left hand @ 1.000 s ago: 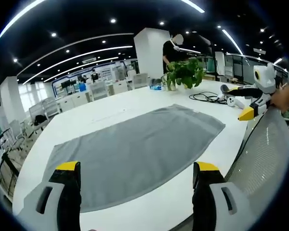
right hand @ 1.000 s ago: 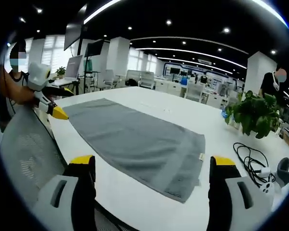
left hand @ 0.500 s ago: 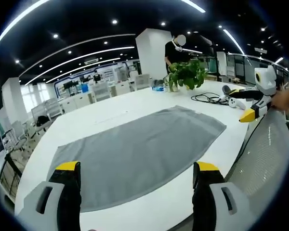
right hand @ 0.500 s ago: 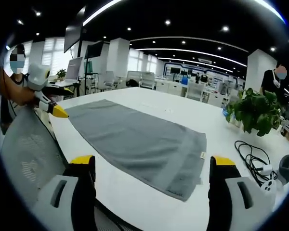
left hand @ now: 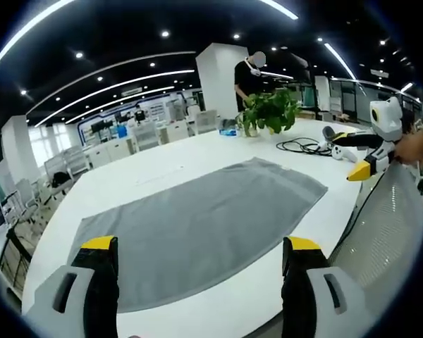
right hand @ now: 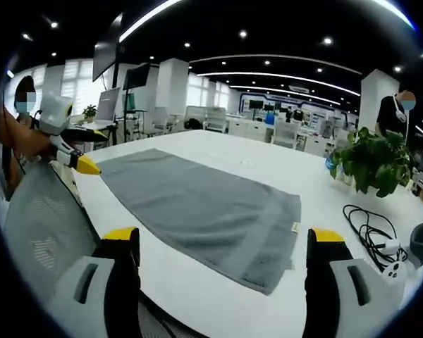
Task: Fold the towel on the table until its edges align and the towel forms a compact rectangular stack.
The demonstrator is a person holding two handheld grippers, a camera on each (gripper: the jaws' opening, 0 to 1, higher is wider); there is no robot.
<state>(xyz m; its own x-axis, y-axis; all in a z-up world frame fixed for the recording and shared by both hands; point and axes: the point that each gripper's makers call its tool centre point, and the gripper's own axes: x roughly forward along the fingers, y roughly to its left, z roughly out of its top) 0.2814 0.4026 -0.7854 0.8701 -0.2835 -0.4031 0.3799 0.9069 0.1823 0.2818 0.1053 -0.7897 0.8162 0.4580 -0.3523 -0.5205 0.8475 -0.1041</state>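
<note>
Towel [left hand: 197, 218] lies flat and unfolded mid-frame on white table [left hand: 218, 320] | my left gripper [left hand: 197, 264] and right gripper [right hand: 222, 253] wide apart, holding nothing, at bottom | potted plant [left hand: 270, 109] upper right, far side

Standing person in black top [left hand: 249, 76]: now turned and leaning toward the green potted plant [left hand: 271, 109]
Flat grey towel [left hand: 197, 222]: unmoved, camera drift only
</note>
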